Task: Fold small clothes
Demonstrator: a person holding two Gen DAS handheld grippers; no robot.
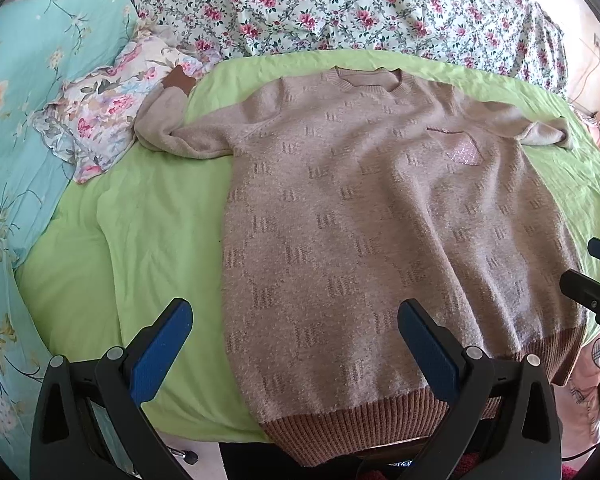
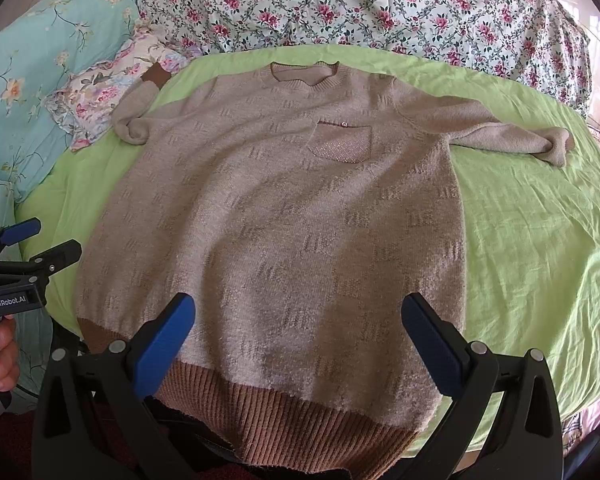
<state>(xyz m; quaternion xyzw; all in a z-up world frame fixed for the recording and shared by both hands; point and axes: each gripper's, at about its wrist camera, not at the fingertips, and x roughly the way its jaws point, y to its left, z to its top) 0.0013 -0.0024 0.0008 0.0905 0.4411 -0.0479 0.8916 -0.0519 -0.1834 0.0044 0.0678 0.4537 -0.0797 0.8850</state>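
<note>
On the green bedsheet (image 2: 540, 240) my beige sweater (image 2: 284, 208) lies flat, unfolded; both my left gripper (image 1: 296, 332) and right gripper (image 2: 298, 328) gape empty, every fold remaining.

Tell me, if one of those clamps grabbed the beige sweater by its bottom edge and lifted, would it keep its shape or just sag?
The sweater would probably sag: it is soft knit lying limp on the green sheet, its sleeve crumpled. The ribbed hem looks thicker, likely a firmer hold. Its fuzzy surface probably will not slip.
</note>
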